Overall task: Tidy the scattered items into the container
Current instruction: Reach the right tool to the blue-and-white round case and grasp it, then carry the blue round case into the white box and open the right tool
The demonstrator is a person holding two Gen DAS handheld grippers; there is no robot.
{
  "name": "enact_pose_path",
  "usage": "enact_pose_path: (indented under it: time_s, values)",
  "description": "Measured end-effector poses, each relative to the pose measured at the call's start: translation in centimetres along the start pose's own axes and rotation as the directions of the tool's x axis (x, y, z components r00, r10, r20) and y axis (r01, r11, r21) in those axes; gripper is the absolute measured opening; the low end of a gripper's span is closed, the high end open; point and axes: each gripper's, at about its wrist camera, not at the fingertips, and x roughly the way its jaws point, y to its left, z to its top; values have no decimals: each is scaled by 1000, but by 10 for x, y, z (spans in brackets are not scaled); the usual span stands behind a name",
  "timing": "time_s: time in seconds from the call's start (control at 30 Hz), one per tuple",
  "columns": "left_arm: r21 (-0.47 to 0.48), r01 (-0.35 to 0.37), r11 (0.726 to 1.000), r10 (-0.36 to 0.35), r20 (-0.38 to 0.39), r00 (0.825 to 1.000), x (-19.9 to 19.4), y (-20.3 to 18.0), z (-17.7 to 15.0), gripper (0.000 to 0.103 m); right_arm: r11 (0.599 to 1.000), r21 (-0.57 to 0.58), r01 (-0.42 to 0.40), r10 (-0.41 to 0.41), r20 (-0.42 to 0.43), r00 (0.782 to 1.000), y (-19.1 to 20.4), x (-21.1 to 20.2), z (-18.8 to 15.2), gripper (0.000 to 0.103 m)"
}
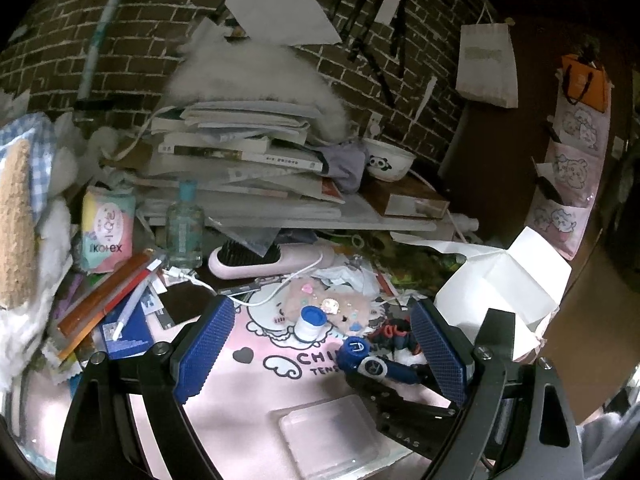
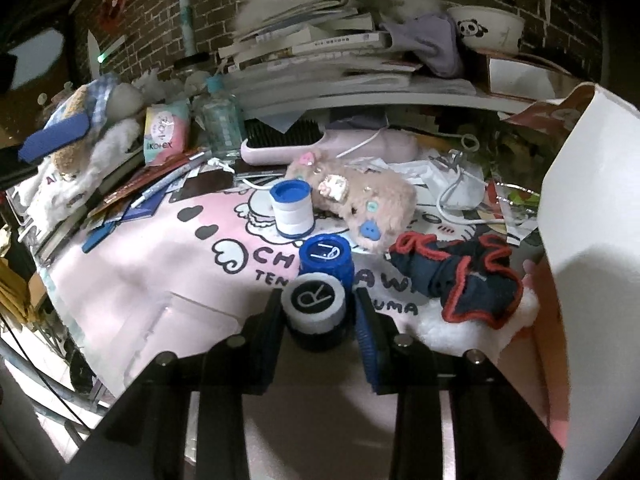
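Left wrist: we are holding the left gripper [image 1: 320,344] with jaws spread wide and empty above the pink mat [image 1: 240,396], tape roll [image 1: 310,322] between its fingers further off.

Right wrist: we are clamping the lens case [image 2: 320,280] in the right gripper [image 2: 318,312], over the mat [image 2: 160,272], scrunchie [image 2: 460,280] just to the right, white box [image 2: 592,184] beyond.

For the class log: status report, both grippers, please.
Left gripper open, empty. Right gripper shut on contact lens case. Scrunchie and tape roll nearby.
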Motion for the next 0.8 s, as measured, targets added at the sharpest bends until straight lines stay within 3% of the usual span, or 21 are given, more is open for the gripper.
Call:
enact_pose_path:
  time_s: [0.6, 0.8]
  values:
    - [-13, -18, 1000, 18, 10, 1000, -11, 1, 2, 88, 995, -100, -21, 38, 165, 986, 27, -57, 15, 29]
    - [-14, -26, 1000, 26, 20, 999, -16, 2, 2, 88, 989, -135, -64, 86, 162, 983, 44, -60, 15, 29]
